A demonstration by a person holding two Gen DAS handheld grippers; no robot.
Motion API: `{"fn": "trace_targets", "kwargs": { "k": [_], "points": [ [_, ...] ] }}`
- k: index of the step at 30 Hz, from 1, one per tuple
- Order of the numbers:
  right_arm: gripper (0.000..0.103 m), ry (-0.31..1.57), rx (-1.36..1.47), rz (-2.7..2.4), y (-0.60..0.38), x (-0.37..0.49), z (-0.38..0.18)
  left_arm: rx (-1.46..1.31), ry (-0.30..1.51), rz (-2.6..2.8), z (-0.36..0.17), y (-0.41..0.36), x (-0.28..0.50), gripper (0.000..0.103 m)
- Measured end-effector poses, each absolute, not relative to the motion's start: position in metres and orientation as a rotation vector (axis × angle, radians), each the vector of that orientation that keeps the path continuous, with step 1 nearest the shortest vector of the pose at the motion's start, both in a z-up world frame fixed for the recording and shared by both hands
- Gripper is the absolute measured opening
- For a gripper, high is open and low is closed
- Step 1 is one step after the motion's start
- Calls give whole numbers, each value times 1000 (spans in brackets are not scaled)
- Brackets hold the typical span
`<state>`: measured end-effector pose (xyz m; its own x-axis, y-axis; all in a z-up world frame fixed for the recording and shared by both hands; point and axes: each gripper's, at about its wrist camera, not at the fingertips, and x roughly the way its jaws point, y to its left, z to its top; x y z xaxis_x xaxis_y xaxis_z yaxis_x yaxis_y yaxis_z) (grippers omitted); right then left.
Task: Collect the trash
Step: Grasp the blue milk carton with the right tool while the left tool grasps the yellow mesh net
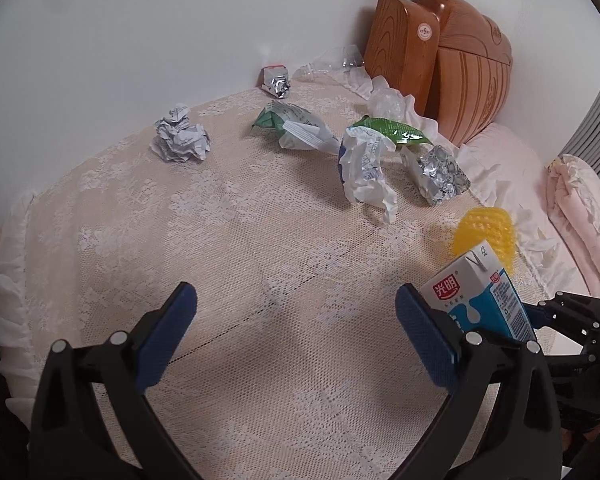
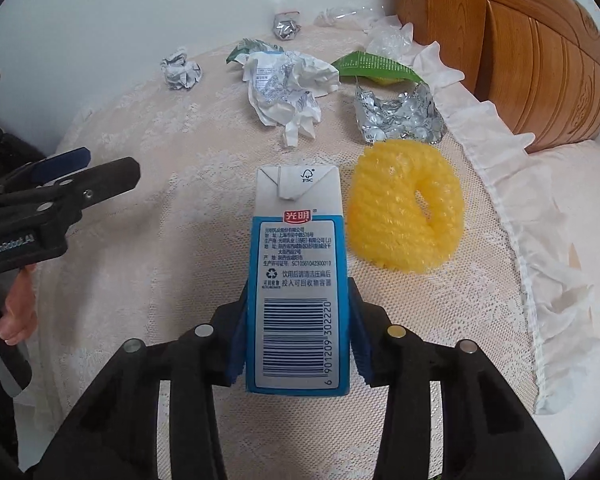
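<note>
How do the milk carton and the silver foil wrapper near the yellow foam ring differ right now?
The milk carton keeps its boxy shape; the silver foil wrapper is crumpled and torn open. The carton is clamped between the right gripper pads; the wrapper lies loose on the lace cloth. The carton is blue and white with printed text and a barcode; the wrapper is shiny silver. Both sit close to the yellow foam ring.
</note>
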<state>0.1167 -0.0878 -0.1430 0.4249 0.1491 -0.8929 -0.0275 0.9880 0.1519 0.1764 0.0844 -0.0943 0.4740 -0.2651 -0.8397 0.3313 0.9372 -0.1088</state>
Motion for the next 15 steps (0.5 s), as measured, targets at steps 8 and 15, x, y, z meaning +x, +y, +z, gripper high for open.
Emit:
{"fn": "trace_targets", "kwargs": {
  "k": [8,15],
  "points": [
    [42,1048,428,110,-149,65,-112,101,1015,-549,-90,24,167,95],
    [42,1001,574,-26,-216,14,-103,129,1082,-684,-115,-73,177,95]
  ]
}}
